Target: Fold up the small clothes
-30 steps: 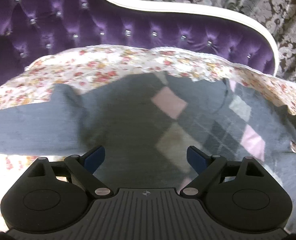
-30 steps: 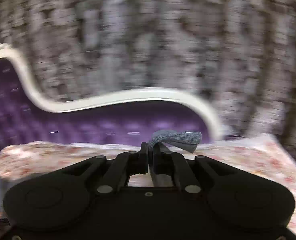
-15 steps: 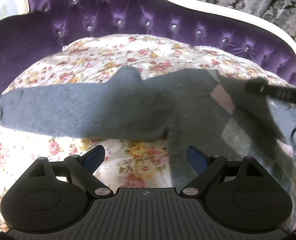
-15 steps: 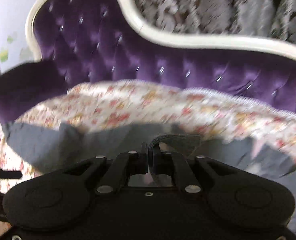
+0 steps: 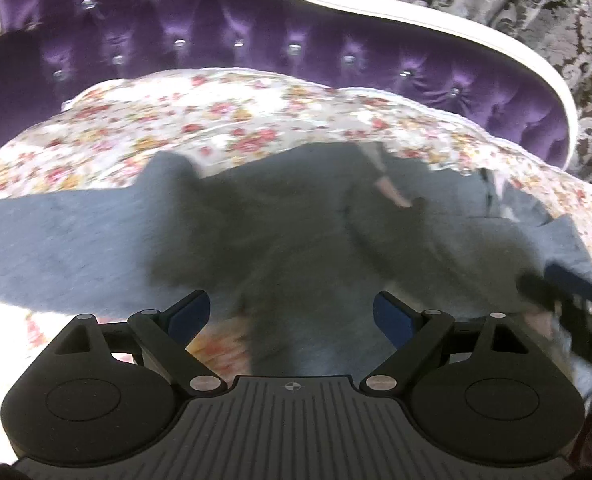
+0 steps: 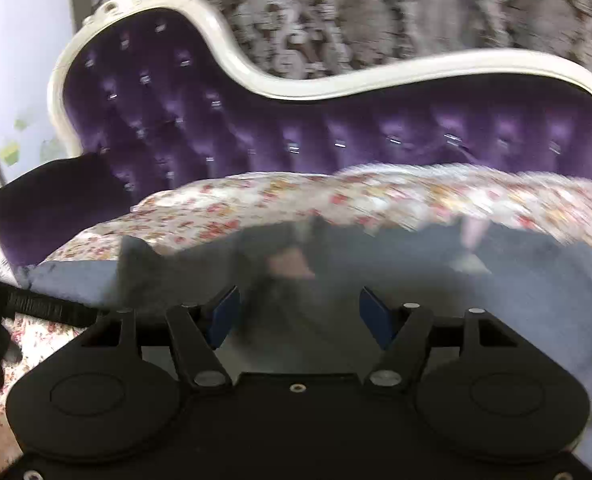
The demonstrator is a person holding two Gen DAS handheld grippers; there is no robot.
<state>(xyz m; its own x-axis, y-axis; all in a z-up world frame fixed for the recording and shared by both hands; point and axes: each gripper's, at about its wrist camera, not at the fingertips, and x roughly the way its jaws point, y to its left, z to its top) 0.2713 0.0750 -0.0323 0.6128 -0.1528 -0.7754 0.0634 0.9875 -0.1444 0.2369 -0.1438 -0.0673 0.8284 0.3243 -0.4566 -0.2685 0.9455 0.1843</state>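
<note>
A small grey sweater [image 5: 296, 232] with pale pink and grey diamond patches lies spread on the floral cover [image 5: 223, 120], one sleeve stretched far left. A part of it is folded over its middle. My left gripper [image 5: 291, 316] is open and empty just above its lower middle. In the right wrist view the sweater [image 6: 436, 280] lies blurred under my right gripper [image 6: 300, 316], which is open and empty. The right gripper's dark body shows at the right edge of the left wrist view [image 5: 560, 292].
The floral cover lies on a purple tufted sofa [image 5: 255, 36] with a white curved frame [image 6: 336, 80]. A patterned grey curtain [image 6: 336, 8] hangs behind. A black cable [image 6: 43, 304] crosses the lower left of the right wrist view.
My right gripper has opened and let go of the sweater edge it held, after carrying it down and to the left. The sweater now lies folded over its middle. The left gripper stayed open.
</note>
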